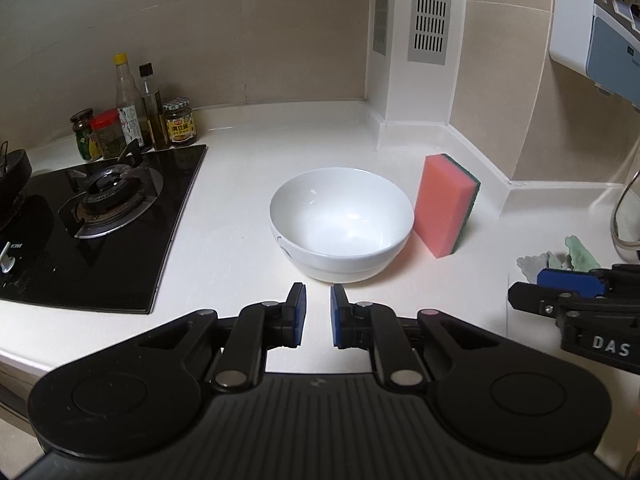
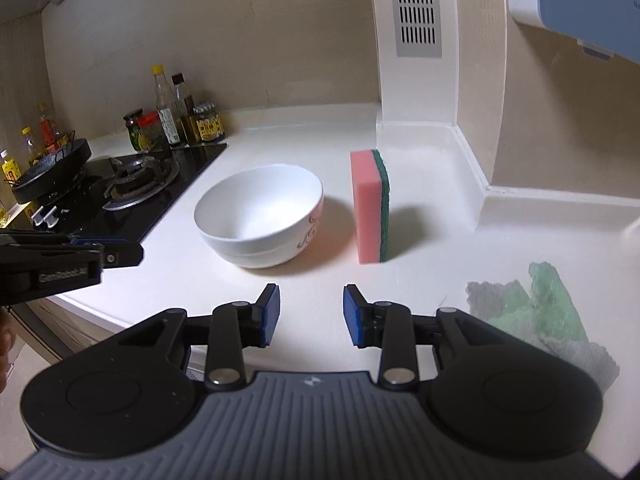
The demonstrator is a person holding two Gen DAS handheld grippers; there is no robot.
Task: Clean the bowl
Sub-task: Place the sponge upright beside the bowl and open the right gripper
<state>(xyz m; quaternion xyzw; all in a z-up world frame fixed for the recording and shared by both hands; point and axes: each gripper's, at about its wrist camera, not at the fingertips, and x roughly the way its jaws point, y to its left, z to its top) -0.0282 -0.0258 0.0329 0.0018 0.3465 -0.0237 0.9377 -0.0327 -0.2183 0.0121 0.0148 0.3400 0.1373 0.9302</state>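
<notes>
A white bowl [image 1: 341, 224] [image 2: 260, 214] sits upright and empty on the cream counter. Just to its right a pink sponge with a green scrub side [image 1: 445, 204] [image 2: 370, 206] stands on its edge. My left gripper [image 1: 318, 294] hovers just short of the bowl's near side, its blue pads a narrow gap apart with nothing between them. My right gripper [image 2: 311, 296] is open wider and empty, short of the gap between bowl and sponge. Each gripper shows at the edge of the other's view.
A black gas hob [image 1: 92, 216] [image 2: 136, 184] lies left of the bowl, with a dark pan [image 2: 52, 168] on it and several sauce bottles and jars [image 1: 136, 120] behind. A crumpled green and grey cloth [image 2: 536, 308] lies at the right. A white pillar [image 1: 412, 80] stands behind the sponge.
</notes>
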